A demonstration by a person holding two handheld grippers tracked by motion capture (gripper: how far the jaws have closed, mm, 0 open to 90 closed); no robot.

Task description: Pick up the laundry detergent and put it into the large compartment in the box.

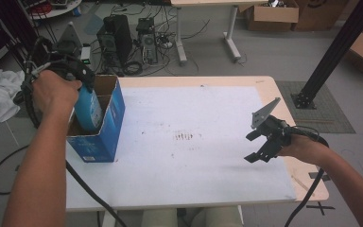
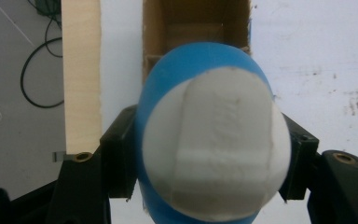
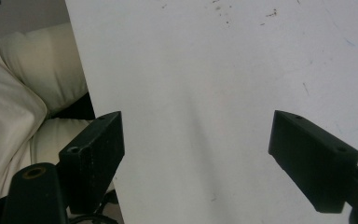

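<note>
A blue bottle [image 1: 88, 109] with a white cap [image 2: 216, 142] hangs upright, its lower part inside an open blue cardboard box [image 1: 105, 132] at the table's left edge. My left gripper [image 1: 78, 75] is shut on the bottle near its top, one black jaw on each side in the left gripper view. The box's brown inside [image 2: 196, 28] lies right below the bottle. My right gripper [image 1: 260, 146] hovers over the right side of the white table top [image 1: 194, 118], open, with nothing between its fingers [image 3: 95, 154].
Pale cloth [image 3: 14, 107] lies past the table's edge in the right gripper view. On the floor behind stand computer cases [image 1: 118, 38] amid cables, another table's legs [image 1: 229, 33] and cardboard boxes [image 1: 274, 14]. A black post [image 1: 335, 52] rises at the right.
</note>
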